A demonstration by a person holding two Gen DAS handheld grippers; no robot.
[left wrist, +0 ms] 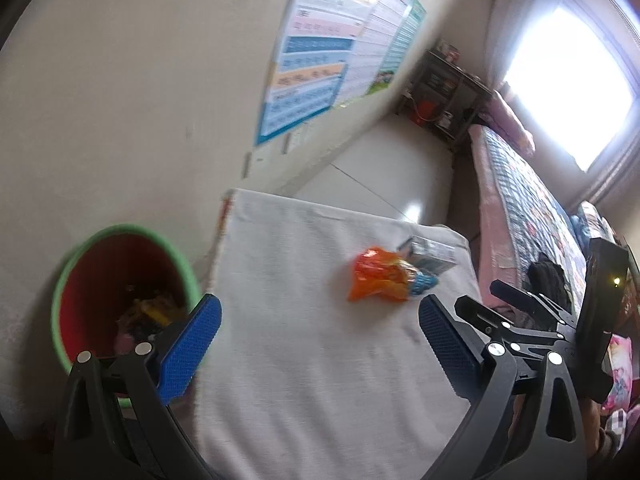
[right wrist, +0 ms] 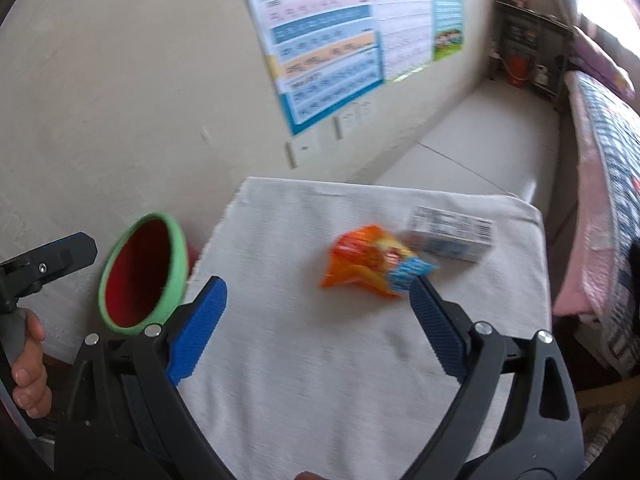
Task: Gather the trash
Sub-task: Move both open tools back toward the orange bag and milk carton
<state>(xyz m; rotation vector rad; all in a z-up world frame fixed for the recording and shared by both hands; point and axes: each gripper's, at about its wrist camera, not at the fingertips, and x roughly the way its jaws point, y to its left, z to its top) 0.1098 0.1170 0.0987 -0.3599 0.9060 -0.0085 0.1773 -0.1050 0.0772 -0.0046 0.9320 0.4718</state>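
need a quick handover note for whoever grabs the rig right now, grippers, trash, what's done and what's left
Left gripper: open, empty.
Right gripper: open, empty.
Crumpled orange plastic wrapper and small grey-white cardboard box lie side by side on the white cloth-covered table.
Green-rimmed red bin stands left of the table by the wall, some trash already in it.
Left: bin the wrapper and the box.
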